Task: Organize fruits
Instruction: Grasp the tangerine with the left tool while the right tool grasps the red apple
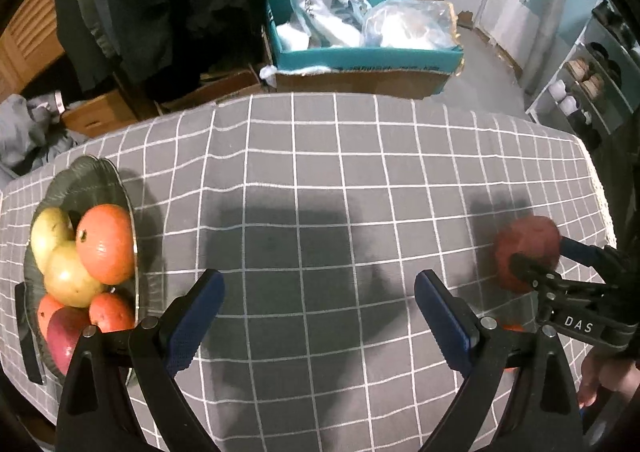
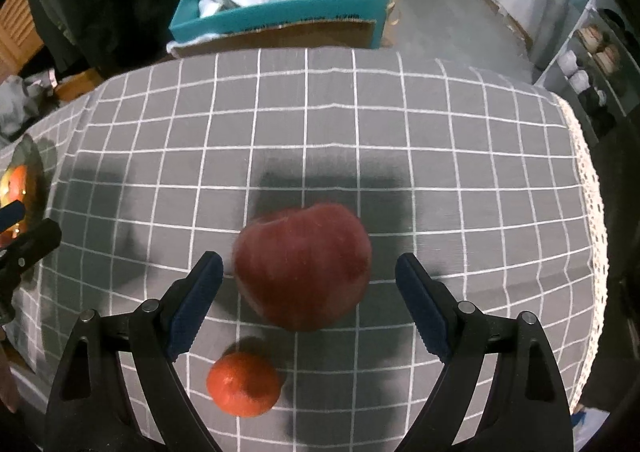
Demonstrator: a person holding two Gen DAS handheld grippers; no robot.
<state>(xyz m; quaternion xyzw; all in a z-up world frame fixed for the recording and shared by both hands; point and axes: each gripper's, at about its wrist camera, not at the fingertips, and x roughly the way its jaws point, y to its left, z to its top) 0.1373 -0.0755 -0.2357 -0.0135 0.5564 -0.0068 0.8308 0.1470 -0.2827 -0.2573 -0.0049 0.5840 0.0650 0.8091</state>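
Observation:
A large red apple (image 2: pixel 302 266) lies on the grey checked tablecloth (image 2: pixel 460 180), between the wide-open jaws of my right gripper (image 2: pixel 310 272); the pads stand clear of it on both sides. A small orange (image 2: pixel 243 383) rests just nearer, below the apple. In the left wrist view my left gripper (image 1: pixel 320 288) hangs open over bare cloth with nothing between its fingers. To its left a dark glass bowl (image 1: pixel 86 176) holds oranges (image 1: pixel 105 244), yellow pears (image 1: pixel 70 276) and a red fruit (image 1: pixel 64 336). The apple (image 1: pixel 528 248) and the right gripper (image 1: pixel 540 258) show at that view's right.
The table's far edge drops to a teal box (image 1: pixel 360 60) stuffed with plastic bags on cardboard. A lace-trimmed right edge (image 2: pixel 592 212) borders the cloth. Shelves with shoes (image 1: pixel 580 80) stand at the right; dark clothes hang at the back left.

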